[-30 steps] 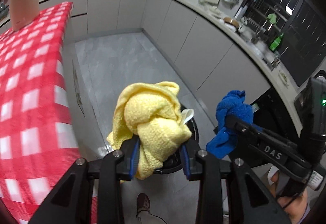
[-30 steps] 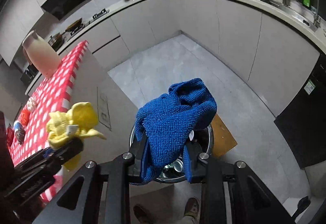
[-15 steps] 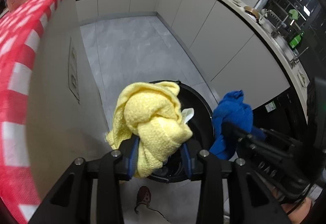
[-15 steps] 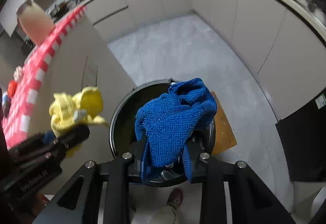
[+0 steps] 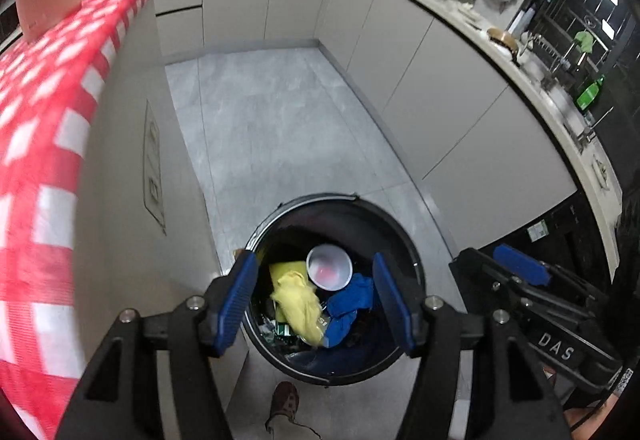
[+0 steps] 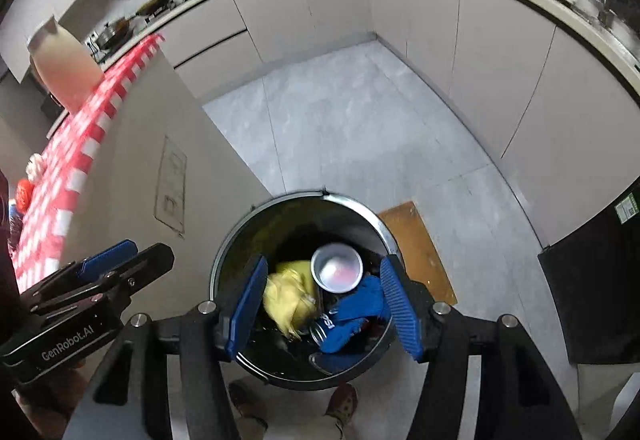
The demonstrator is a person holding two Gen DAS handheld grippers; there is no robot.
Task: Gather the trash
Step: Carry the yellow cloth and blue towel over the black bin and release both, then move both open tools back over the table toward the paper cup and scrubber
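Directly over the trash bin [image 5: 400,232], the left gripper [image 5: 316,304] hangs with jaws spread wide and empty; the right gripper [image 6: 320,304] beside it, at three o'clock, is equally wide. Inside the bin lie the yellow cloth [image 5: 298,304], the blue cloth [image 5: 348,308] and a white cup [image 5: 329,267] at twelve o'clock. This drop looks done; next, likely swing toward the checkered table [image 5: 44,120] at nine o'clock for more trash.

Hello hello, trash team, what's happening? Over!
Left gripper open, holding nothing. Right gripper open, holding nothing. Yellow cloth and blue cloth lying in the bin beside a white cup. Nothing blocking the bin.
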